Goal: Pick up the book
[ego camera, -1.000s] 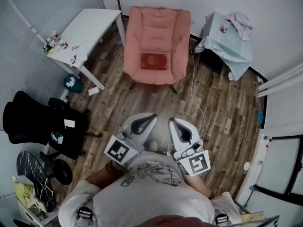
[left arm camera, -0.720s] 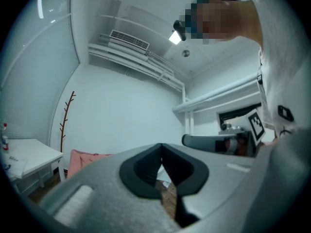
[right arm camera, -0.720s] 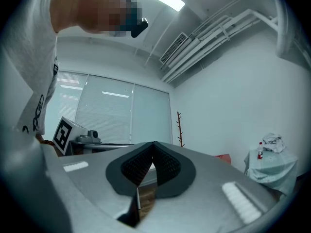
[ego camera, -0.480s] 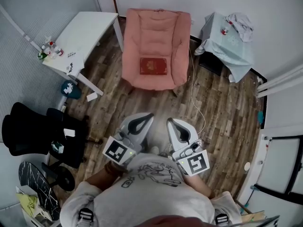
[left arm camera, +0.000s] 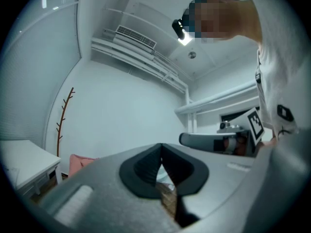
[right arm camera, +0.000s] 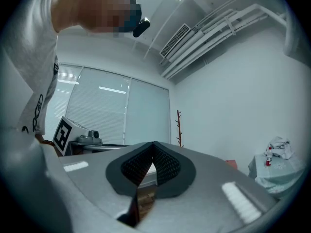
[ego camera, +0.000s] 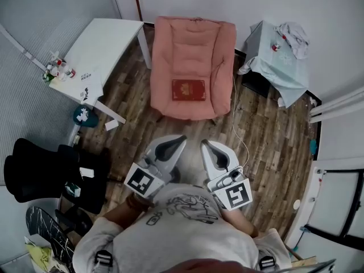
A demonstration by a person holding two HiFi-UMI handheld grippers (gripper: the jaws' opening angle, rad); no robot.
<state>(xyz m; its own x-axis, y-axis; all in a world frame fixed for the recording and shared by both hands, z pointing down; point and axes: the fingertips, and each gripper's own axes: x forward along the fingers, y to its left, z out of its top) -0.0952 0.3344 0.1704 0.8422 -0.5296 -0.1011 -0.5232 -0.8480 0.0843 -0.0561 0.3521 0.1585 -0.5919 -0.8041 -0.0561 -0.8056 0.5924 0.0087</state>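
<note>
A dark red book (ego camera: 189, 90) lies flat on the seat of a pink armchair (ego camera: 193, 38) in the head view. My left gripper (ego camera: 180, 139) and right gripper (ego camera: 204, 144) are held side by side in front of the person's chest, above the wooden floor and short of the chair. Both are shut and hold nothing. In the left gripper view the jaws (left arm camera: 162, 149) meet at the tips, with the chair's edge (left arm camera: 80, 162) low at the left. The right gripper (right arm camera: 153, 147) shows the same closed tips in its own view.
A white table (ego camera: 99, 47) with small bottles stands left of the chair. A cloth-covered stand (ego camera: 278, 58) is to its right. A white cable (ego camera: 238, 129) runs over the floor. Black office chairs (ego camera: 51, 169) sit at the left. A bare branch coat stand (left arm camera: 62, 118) is against the far wall.
The chair and book have shifted slightly lower and to the right in the head view as the person walks toward them. Both grippers keep their pose and stay shut.
</note>
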